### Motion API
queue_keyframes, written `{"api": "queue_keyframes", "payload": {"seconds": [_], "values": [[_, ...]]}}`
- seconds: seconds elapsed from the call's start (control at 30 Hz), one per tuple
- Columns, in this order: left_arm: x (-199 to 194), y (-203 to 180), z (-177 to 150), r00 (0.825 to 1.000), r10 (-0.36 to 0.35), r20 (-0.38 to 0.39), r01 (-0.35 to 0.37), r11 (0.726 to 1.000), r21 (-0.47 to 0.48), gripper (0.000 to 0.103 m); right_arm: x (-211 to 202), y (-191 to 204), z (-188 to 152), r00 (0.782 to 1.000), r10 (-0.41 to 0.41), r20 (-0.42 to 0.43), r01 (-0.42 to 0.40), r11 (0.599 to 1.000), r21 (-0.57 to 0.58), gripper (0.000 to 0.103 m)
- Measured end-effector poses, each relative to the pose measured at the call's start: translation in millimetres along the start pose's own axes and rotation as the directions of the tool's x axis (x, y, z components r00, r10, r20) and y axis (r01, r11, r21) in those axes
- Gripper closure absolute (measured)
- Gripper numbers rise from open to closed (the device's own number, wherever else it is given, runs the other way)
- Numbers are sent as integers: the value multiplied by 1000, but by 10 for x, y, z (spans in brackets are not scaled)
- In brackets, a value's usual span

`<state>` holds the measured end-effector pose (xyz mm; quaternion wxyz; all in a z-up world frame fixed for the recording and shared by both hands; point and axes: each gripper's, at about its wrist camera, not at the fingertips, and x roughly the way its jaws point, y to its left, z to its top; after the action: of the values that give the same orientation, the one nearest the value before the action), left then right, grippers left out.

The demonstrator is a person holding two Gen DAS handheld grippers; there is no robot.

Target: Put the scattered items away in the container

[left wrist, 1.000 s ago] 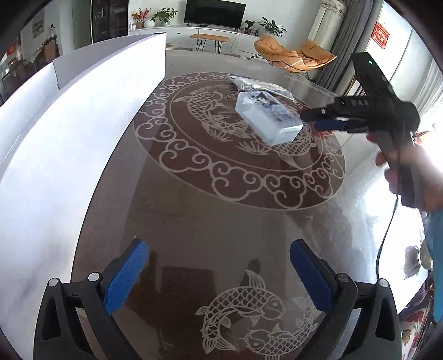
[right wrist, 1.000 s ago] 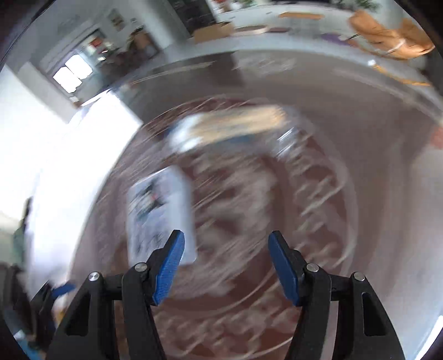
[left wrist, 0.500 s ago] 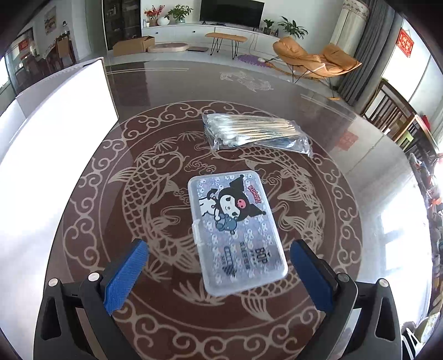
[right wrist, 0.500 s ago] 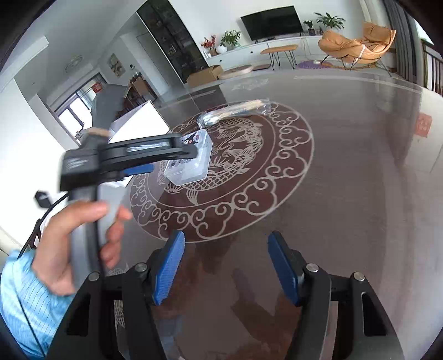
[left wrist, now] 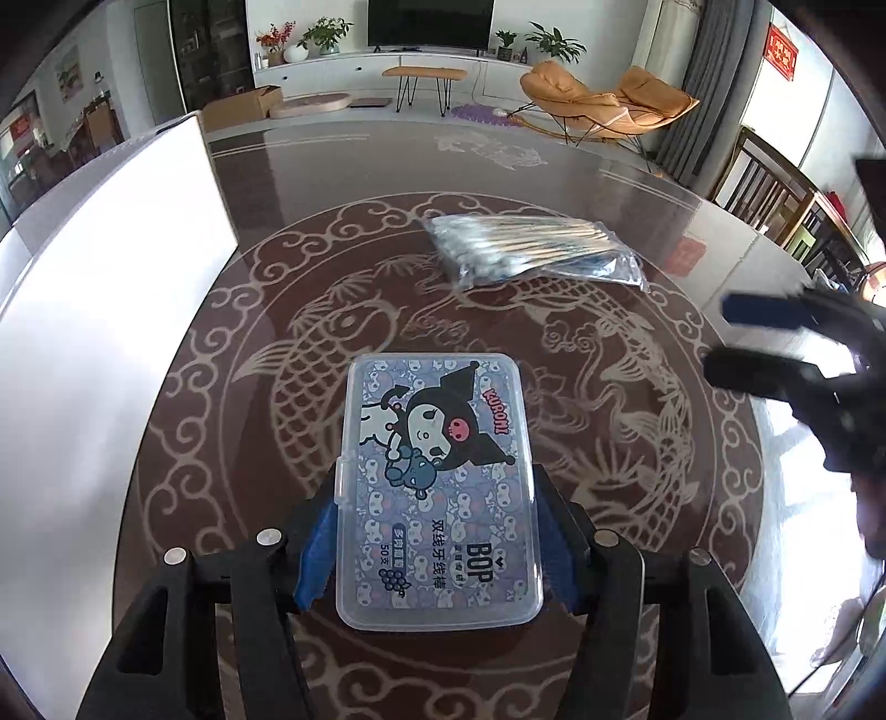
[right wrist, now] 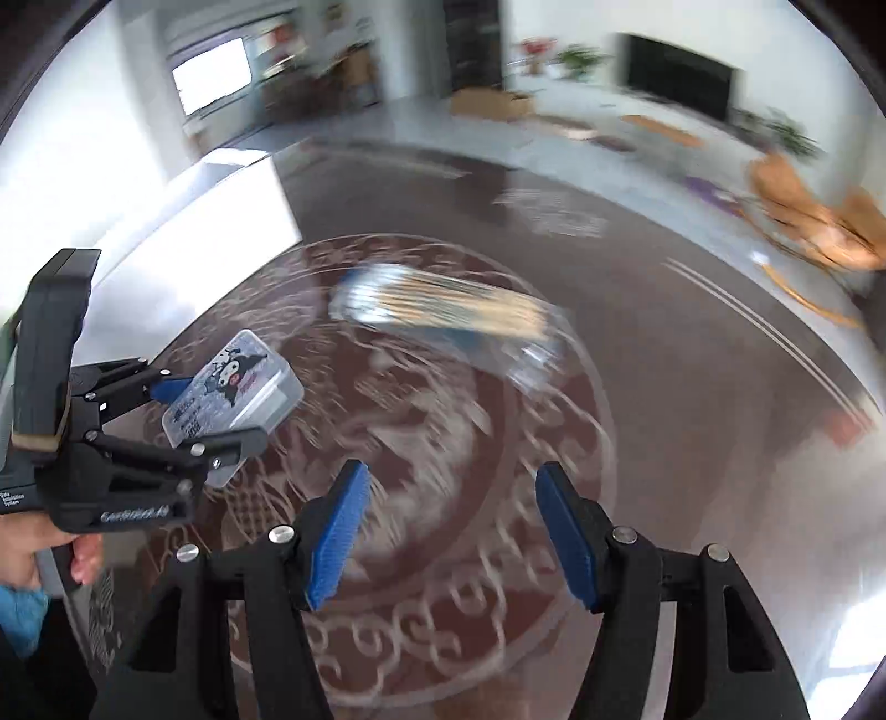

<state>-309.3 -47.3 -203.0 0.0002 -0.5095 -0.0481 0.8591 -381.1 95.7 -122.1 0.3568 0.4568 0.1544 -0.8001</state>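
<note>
floss pick box (left wrist: 437, 487) lies flat on the table (left wrist: 554, 166) between the closing left gripper (left wrist: 434, 531) pads, which meet its sides. right gripper (right wrist: 451, 531) spread, empty; cotton swab bag (right wrist: 443, 310) ahead of it.

grippers: 2 (left gripper (left wrist: 437, 531), right gripper (right wrist: 448, 531)) | floss-pick box (left wrist: 437, 487): 1 | cotton-swab bag (left wrist: 531, 249): 1 | white container (left wrist: 111, 266): 1 | table (left wrist: 637, 183): 1 | orange lounge chairs (left wrist: 603, 99): 2 | TV (left wrist: 431, 22): 1
</note>
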Motion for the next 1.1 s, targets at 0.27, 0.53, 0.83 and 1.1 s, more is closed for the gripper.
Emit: {"api": "queue_keyframes", "payload": {"seconds": [0.27, 0.53, 0.83, 1.1], "values": [[-203, 213, -346, 1000, -18, -1, 18, 999, 33, 42, 651, 468, 734, 998, -52, -29, 28, 844, -536, 39], [-213, 200, -384, 1000, -25, 11, 25, 999, 28, 42, 976, 238, 907, 978, -130, -164, 54, 915, -401, 46], [-241, 178, -464, 999, -37, 9, 37, 999, 29, 42, 597, 442, 365, 956, -97, -276, 37, 976, -215, 103], [-332, 150, -639, 999, -50, 19, 50, 998, 35, 42, -256, 477, -272, 981, 194, -14, -182, 940, 287, 79]]}}
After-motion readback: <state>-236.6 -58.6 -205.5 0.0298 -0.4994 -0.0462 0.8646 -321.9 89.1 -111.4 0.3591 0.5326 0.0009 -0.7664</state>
